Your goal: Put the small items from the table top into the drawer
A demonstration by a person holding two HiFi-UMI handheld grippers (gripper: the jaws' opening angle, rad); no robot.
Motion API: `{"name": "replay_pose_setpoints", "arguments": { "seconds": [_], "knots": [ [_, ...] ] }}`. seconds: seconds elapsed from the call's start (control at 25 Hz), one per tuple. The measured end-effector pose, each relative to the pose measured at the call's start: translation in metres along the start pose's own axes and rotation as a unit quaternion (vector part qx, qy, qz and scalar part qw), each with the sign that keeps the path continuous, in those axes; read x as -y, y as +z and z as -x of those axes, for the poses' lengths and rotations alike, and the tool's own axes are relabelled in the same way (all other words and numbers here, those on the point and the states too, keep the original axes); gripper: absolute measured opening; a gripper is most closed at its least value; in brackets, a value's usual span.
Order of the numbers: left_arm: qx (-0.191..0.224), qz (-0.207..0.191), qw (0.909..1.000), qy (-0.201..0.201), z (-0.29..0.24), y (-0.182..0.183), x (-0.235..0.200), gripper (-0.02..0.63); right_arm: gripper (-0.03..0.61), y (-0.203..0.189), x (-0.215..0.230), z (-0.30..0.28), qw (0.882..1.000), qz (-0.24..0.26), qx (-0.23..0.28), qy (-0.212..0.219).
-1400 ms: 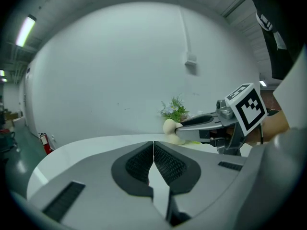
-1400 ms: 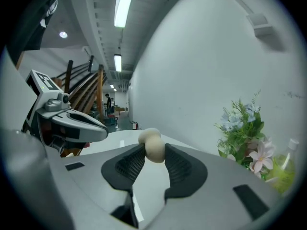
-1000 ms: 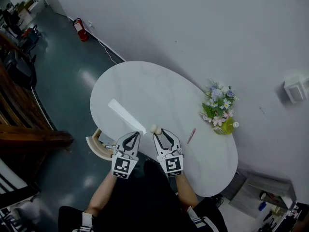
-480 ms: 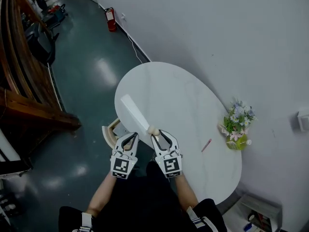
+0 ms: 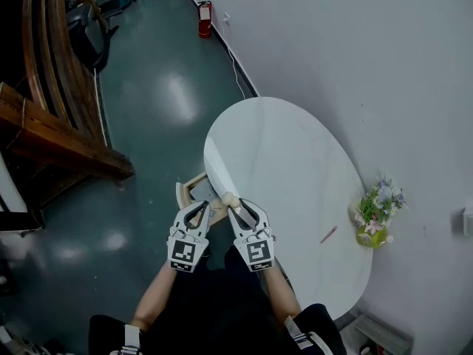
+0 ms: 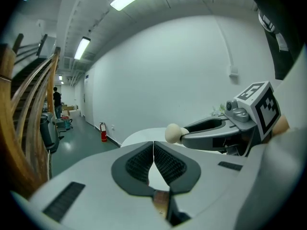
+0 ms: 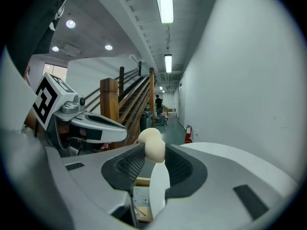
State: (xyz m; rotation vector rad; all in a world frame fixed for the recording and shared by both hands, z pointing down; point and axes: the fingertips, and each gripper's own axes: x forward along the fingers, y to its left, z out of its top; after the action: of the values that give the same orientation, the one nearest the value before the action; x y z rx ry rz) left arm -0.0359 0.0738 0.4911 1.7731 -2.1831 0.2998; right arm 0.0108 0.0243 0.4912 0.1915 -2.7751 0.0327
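Note:
My right gripper [image 5: 235, 204] is shut on a small cream, peanut-shaped item [image 5: 230, 197], held over the near-left edge of the white oval table [image 5: 281, 154]. In the right gripper view the item [image 7: 152, 145] sits pinched between the ribbed pads. My left gripper [image 5: 201, 207] hangs just left of it, off the table's edge, shut with nothing in it; its tips meet in the left gripper view [image 6: 153, 143]. An open wooden drawer [image 5: 191, 192] juts out under the table edge, just beyond both grippers. A pink pen [image 5: 329, 234] lies on the table at the right.
A yellow vase of flowers [image 5: 377, 214] stands at the table's right end by the wall. A wooden staircase [image 5: 52, 139] fills the left. A red fire extinguisher [image 5: 205, 9] stands at the wall far back. Dark green floor lies left of the table.
Both grippers have swung left together along the table's near edge, the cream item still in the right one. The drawer now lies right in front of them; vase and pen have slid right.

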Motion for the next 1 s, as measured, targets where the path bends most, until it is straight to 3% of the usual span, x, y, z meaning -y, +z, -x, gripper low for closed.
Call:
{"name": "replay_pose_setpoints", "arguments": {
  "seconds": [0.48, 1.0],
  "knots": [
    [-0.020, 0.040, 0.9980, 0.046, 0.029, -0.038, -0.058, 0.020, 0.149, -0.014, -0.055, -0.053, 0.998, 0.007, -0.032, 0.059],
    [-0.063, 0.073, 0.9940, 0.052, 0.018, -0.097, -0.081, 0.020, 0.149, -0.076, -0.068, -0.086, 0.993, -0.015, -0.095, 0.075]
  ]
}}
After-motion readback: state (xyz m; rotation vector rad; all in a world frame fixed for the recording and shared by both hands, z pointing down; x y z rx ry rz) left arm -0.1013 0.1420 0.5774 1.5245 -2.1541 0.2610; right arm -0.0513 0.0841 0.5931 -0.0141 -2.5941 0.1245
